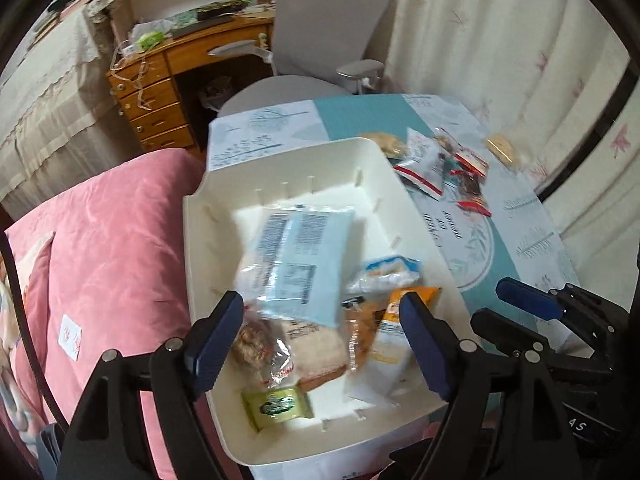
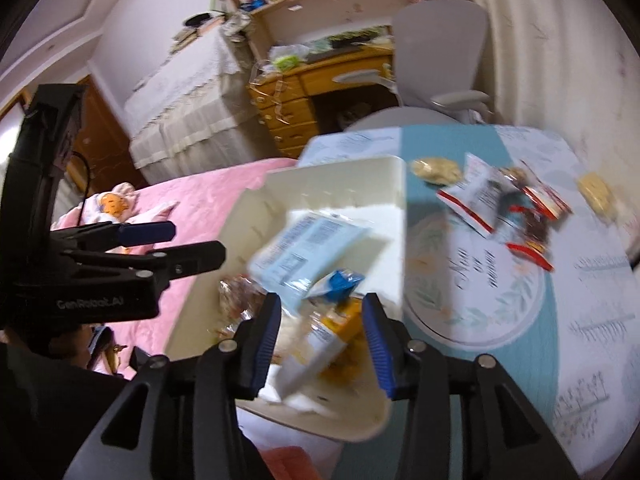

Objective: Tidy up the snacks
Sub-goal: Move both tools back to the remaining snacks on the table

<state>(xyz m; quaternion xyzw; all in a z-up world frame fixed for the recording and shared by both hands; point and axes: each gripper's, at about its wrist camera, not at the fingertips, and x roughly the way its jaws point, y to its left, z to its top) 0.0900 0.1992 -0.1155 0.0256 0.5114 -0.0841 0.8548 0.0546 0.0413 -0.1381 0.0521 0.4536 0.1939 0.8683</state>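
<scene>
A cream plastic bin (image 1: 208,256) stands on the table's left side and holds several snack packets: a light blue pouch (image 1: 298,256), a green bar (image 1: 276,402), an orange packet (image 1: 394,328) and clear-wrapped cookies (image 1: 256,340). My left gripper (image 1: 320,344) is open and empty just above the bin's near end. My right gripper (image 2: 322,340) is open and empty over the bin (image 2: 340,176), with the orange packet (image 2: 340,322) below it. Loose red-and-white packets (image 2: 472,196) and wrapped cookies (image 2: 436,170) lie on the table right of the bin.
The table has a teal and white patterned cloth (image 1: 516,248). A pink bed cover (image 1: 108,248) is left of the table. A grey office chair (image 1: 320,40) and wooden desk (image 1: 160,92) stand behind. A curtain (image 1: 500,40) hangs at the right.
</scene>
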